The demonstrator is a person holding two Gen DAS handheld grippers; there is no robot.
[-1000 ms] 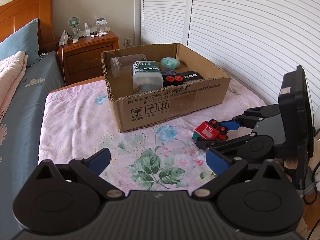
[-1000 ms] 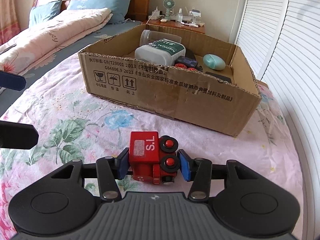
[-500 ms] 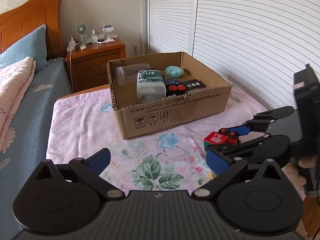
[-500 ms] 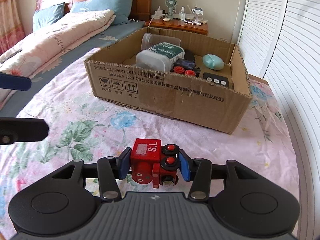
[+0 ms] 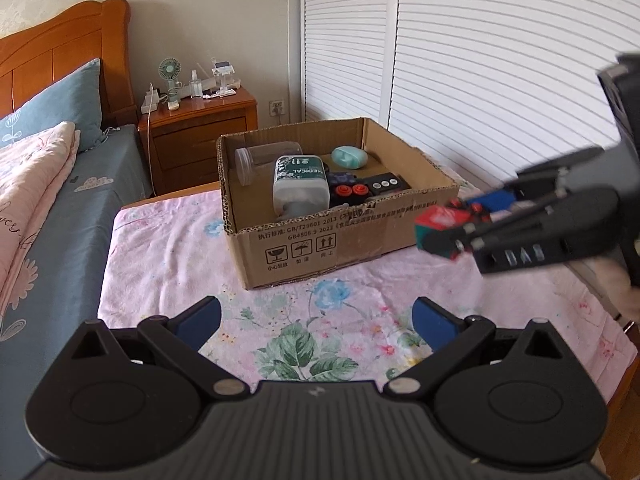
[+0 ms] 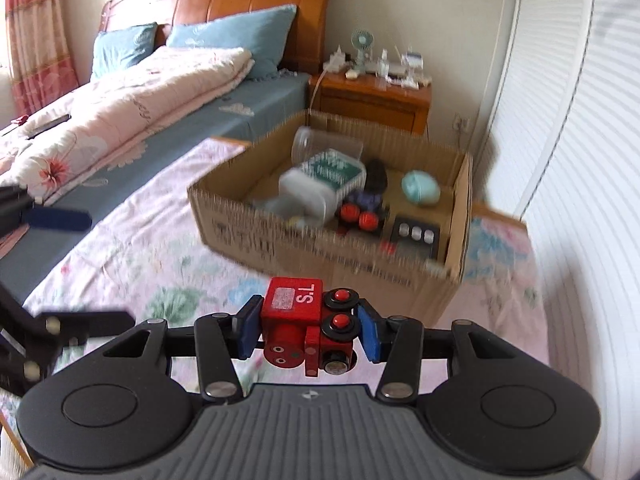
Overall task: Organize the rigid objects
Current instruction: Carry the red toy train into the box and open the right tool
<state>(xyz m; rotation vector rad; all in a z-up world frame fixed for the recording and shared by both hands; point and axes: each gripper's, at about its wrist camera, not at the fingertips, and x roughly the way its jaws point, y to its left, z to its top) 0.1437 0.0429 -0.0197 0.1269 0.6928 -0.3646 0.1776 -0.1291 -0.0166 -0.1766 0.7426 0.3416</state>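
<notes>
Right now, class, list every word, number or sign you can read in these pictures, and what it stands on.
"S.L": roof of the red toy train in the right claw.
"MEDICAL": white bottle.
"GB/T29601 2013", "GB4806.9 2023", three handling symbols: cardboard box.
Chinese lines: too small.

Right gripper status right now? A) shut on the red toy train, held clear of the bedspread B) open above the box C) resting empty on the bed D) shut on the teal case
A: in the right wrist view the right gripper has its blue pads against both sides of the red toy train, and the left wrist view shows it in the air beside the cardboard box.
</notes>
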